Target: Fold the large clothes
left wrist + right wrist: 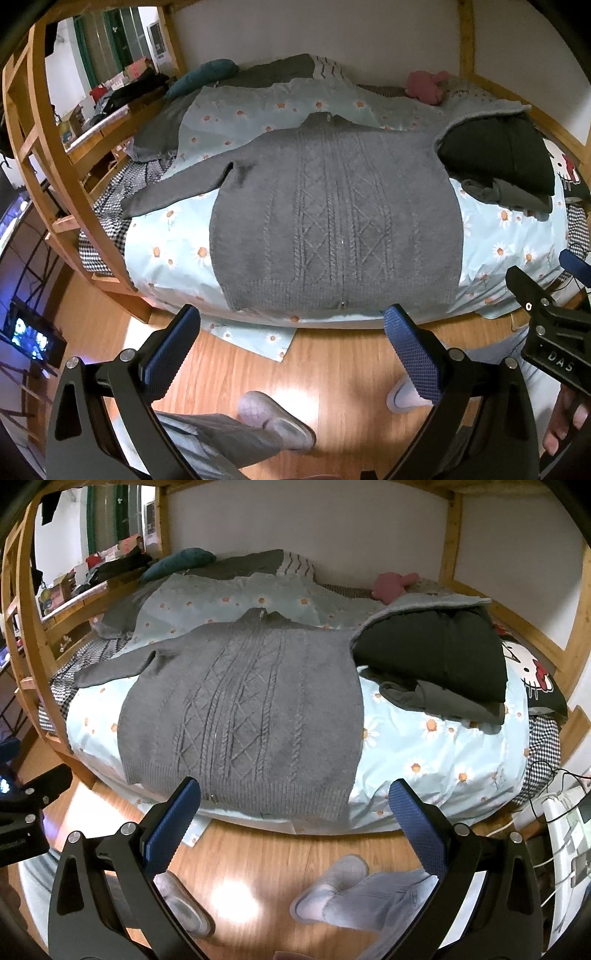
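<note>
One grey cable-knit sweater (332,218), one pink plush toy (424,86), one teal pillow (203,75), two claws.

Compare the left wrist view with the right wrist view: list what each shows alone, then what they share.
Only the left wrist view shows the glowing screen on the floor. Only the right wrist view shows the white power strip with cables. Both show the grey cable-knit sweater spread flat on the daisy-print bed cover, the dark folded clothes beside it, and both grippers, left gripper and right gripper, open and empty.

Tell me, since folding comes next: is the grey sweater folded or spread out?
Spread out. The grey sweater lies flat, front up, on the bed, one sleeve stretched sideways. Its other sleeve is hidden near the dark clothes.
</note>
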### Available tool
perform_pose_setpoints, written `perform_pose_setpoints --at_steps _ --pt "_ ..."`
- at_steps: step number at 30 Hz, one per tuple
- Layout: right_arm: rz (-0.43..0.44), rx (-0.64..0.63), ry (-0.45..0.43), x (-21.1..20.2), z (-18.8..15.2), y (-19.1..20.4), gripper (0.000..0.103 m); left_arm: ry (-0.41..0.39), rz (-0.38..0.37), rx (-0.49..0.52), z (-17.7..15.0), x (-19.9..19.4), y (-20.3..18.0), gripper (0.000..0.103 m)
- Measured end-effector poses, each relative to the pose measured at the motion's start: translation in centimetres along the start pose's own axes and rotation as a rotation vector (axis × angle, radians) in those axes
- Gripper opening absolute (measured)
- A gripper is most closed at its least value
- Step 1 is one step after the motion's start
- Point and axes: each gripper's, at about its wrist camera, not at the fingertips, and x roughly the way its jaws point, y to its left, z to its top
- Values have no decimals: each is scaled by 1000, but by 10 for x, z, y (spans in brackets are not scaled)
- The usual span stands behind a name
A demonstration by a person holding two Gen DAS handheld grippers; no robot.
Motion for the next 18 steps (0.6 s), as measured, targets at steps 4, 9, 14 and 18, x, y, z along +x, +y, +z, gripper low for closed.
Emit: perform_pose_setpoints --at_steps 4,9,14,18 --pt "34 2 -11 -2 2 -3 100 18 -2 -5 2 7 -1 99" --pt "29 -1 2 15 6 -4 100 34 -5 -33 11 26 7 99" --pt "66 -12 31 51 15 6 100 61 -15 -67 27 64 21 99" --pt "96 -48 42 80 29 22 100 70 -22 -85 43 96 33 99"
